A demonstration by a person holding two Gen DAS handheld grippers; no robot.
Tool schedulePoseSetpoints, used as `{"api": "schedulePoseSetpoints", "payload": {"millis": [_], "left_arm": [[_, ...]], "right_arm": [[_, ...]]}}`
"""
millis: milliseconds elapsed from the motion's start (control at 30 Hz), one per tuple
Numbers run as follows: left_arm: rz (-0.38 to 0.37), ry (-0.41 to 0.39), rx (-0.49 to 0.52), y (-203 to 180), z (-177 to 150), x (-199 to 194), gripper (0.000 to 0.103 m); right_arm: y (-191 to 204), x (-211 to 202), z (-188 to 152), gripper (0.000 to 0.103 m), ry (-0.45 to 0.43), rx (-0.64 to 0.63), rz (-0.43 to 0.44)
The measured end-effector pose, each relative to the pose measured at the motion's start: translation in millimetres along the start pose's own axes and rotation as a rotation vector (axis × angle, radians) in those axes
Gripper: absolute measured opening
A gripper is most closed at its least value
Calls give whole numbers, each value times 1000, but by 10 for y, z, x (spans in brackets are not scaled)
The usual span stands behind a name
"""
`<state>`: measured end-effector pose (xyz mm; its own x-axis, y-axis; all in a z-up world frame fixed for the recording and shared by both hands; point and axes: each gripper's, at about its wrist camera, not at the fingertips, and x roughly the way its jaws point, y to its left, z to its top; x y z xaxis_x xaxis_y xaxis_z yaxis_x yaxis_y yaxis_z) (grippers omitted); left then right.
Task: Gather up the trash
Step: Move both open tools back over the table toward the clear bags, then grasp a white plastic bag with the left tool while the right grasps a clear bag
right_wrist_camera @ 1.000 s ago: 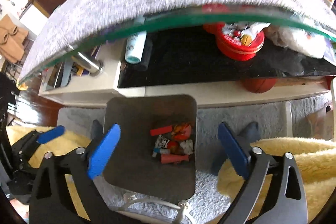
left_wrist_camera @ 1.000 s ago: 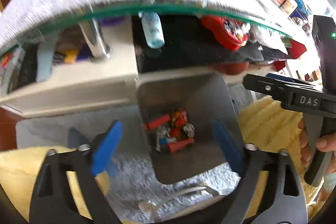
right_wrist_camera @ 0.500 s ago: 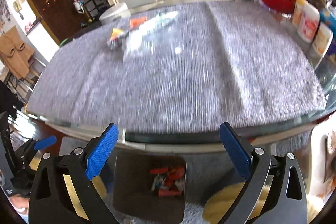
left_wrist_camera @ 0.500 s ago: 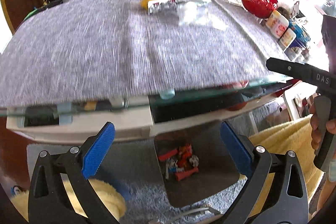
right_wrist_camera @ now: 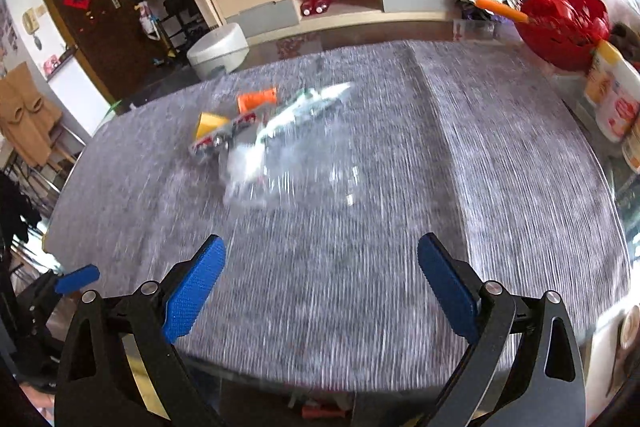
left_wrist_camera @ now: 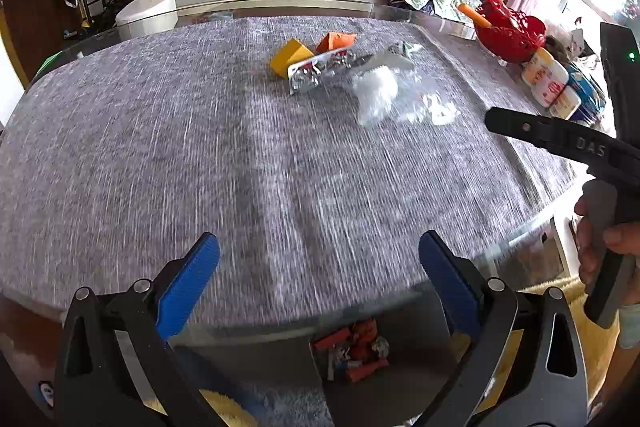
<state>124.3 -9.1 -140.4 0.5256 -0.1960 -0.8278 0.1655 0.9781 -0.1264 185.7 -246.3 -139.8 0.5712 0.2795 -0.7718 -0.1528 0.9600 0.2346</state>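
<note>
Both grippers have black frames with silver screws and blue ribbed pads; one bears "DAS".

The left gripper and the right gripper both hang level, jaws spread wide, gripping nothing. A hand, apparently the right, wraps a gripper handle.

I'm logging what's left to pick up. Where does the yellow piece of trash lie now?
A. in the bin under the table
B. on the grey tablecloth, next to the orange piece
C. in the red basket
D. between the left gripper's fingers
B: the yellow piece lies on the grey tablecloth beside the orange piece, while the open left gripper holds nothing.
</note>
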Motion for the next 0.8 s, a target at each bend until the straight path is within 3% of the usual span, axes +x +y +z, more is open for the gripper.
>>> {"api": "schedulePoseSetpoints", "payload": {"millis": [100, 433, 500, 567, 667, 733, 767, 800], "left_arm": [[-2, 2, 6, -7, 128, 89, 95], [-17, 24, 7, 14, 367, 369, 95], [-20, 31, 6, 20, 391, 425, 95], [-22, 39, 5, 30, 413, 480, 95], [-32, 44, 2, 1, 471, 562, 95], [-41, 43, 9, -45, 519, 611, 95], [-44, 41, 13, -69, 547, 634, 95], [-50, 36, 18, -106, 587, 663, 94]], "right_arm": [[0, 160, 102, 84, 14, -8, 7], [-52, 698, 311, 83, 84, -9, 7], [-66, 758, 304, 79, 96, -11, 19], [-49, 768, 299, 67, 80, -23, 26], [-43, 757, 296, 65, 71, -38, 26], [-56, 706, 295, 50, 47, -57, 12], [-71, 678, 307, 32, 37, -61, 4], [-82, 670, 329, 26, 37, -61, 7]]}}
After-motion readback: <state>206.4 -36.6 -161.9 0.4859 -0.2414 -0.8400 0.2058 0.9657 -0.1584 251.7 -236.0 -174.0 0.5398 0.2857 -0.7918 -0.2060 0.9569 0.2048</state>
